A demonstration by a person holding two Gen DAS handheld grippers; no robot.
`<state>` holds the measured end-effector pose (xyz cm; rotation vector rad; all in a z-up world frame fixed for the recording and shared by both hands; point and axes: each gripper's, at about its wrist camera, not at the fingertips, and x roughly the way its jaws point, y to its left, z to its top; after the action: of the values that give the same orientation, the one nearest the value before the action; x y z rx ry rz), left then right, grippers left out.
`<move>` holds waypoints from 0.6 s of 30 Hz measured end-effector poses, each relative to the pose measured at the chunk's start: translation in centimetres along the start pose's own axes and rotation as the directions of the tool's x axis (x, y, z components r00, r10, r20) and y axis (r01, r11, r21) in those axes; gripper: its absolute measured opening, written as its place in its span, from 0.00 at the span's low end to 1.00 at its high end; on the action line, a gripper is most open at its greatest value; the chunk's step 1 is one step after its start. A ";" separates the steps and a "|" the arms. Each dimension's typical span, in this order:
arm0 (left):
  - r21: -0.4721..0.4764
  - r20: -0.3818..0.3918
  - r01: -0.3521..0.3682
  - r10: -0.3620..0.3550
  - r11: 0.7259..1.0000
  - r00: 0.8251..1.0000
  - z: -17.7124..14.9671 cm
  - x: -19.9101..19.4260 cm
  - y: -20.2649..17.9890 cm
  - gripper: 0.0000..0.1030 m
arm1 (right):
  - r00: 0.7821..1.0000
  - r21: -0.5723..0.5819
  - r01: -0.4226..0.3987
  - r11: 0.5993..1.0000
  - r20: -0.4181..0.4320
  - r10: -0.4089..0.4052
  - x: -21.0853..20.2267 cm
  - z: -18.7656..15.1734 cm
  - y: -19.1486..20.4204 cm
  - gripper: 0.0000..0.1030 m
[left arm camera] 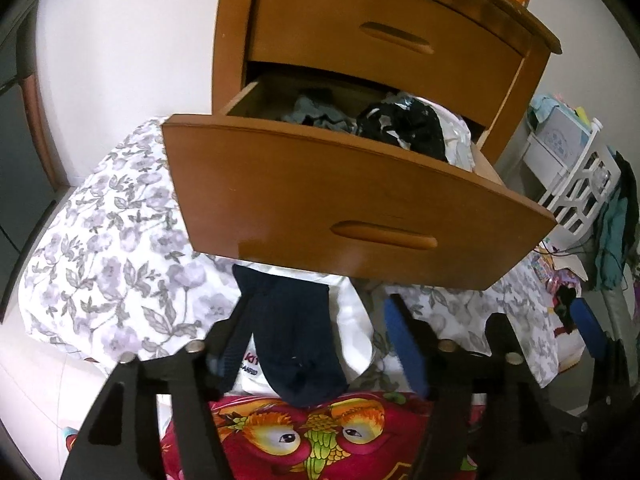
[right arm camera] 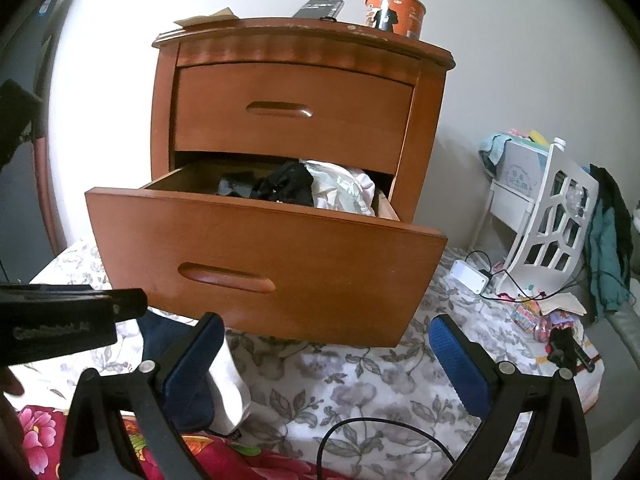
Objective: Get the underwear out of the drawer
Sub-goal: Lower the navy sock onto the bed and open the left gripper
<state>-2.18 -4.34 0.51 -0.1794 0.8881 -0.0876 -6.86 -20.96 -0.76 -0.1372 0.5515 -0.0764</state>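
The nightstand's lower drawer stands pulled open. Inside it lie a grey garment, a black one and white ones. A navy piece of underwear lies on the bed below the drawer, on top of a white cloth. My left gripper is open, its jaws wide on either side of the navy piece. My right gripper is open and holds nothing, low in front of the drawer over the floral bedding.
The upper drawer is closed. An orange can and a remote sit on the nightstand top. A white rack, a charger and clutter are at the right. A black cable crosses the bedding. A red patterned blanket lies nearest.
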 end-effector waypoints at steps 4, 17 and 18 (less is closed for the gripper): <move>-0.007 -0.010 -0.031 0.031 0.999 0.999 -0.3 0.3 0.5 0.75 | 1.000 -0.011 0.001 1.000 -0.001 -0.001 0.0 -0.1 0.2 1.00; 0.025 0.029 -0.143 0.142 0.989 0.989 -0.6 0.4 1.0 0.98 | 1.000 -0.021 -0.003 1.000 -0.008 0.003 0.1 -0.1 0.4 1.00; 0.026 0.029 -0.144 0.143 0.989 0.989 -0.6 0.4 1.0 0.98 | 1.000 -0.023 -0.003 1.000 -0.008 0.003 0.1 -0.1 0.5 1.00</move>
<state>-2.36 -3.47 -0.36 -0.0900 0.8694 0.0365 -6.85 -20.53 -0.99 -0.1584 0.5611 -0.0681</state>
